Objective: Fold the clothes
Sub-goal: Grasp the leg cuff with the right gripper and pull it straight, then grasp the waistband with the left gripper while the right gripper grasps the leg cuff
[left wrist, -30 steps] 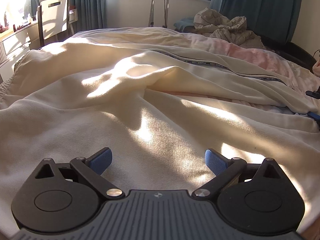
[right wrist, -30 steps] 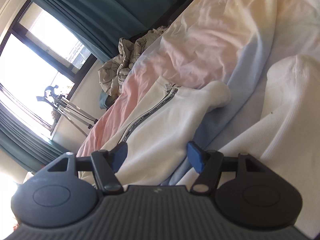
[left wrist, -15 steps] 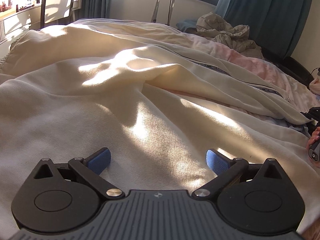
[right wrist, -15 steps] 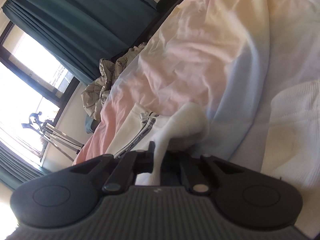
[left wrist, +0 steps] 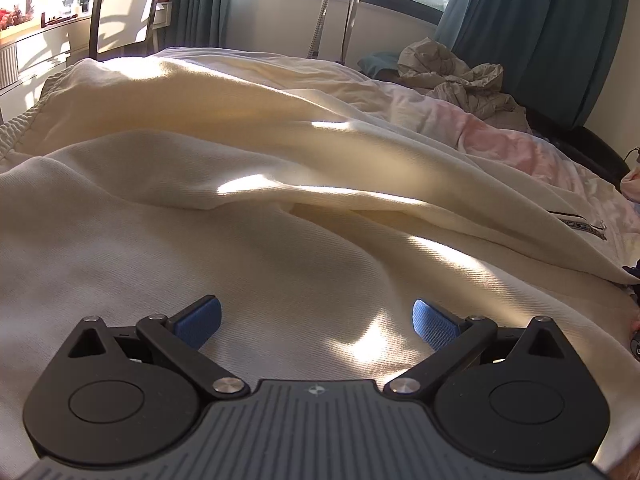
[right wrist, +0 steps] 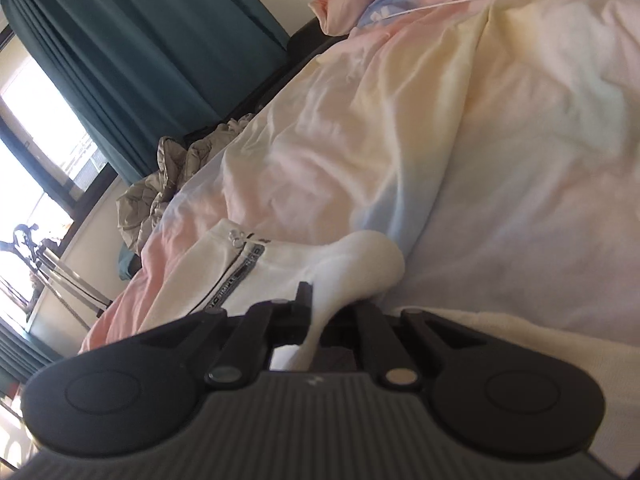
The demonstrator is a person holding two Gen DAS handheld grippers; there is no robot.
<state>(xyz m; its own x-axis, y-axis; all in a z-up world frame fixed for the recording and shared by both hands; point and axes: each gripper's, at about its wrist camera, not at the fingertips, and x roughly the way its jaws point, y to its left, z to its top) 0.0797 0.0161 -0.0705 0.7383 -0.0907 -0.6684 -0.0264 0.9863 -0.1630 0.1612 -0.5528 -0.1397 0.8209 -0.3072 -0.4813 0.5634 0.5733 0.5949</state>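
A cream zip-up garment (left wrist: pixel 280 184) lies spread over the bed, with a dark printed zipper band (left wrist: pixel 582 227) near its right edge. My left gripper (left wrist: pixel 316 322) is open and empty, hovering low over the cream cloth. In the right wrist view the same garment (right wrist: pixel 280 268) shows its zipper band (right wrist: pixel 240 276). My right gripper (right wrist: pixel 316 320) is shut on a pinched corner of the garment's fabric (right wrist: pixel 360 268), which bulges up just beyond the closed jaws.
A pastel pink, yellow and blue bedsheet (right wrist: pixel 460 128) covers the bed. A crumpled beige cloth (left wrist: pixel 456 74) lies at the far end near teal curtains (left wrist: pixel 540 20). A white chair (left wrist: pixel 124 12) and desk stand at the far left. A metal stand (left wrist: pixel 328 8) is by the window.
My right gripper closed on the garment's corner and now holds it a little further along. My left gripper moved forward over the garment, still open.
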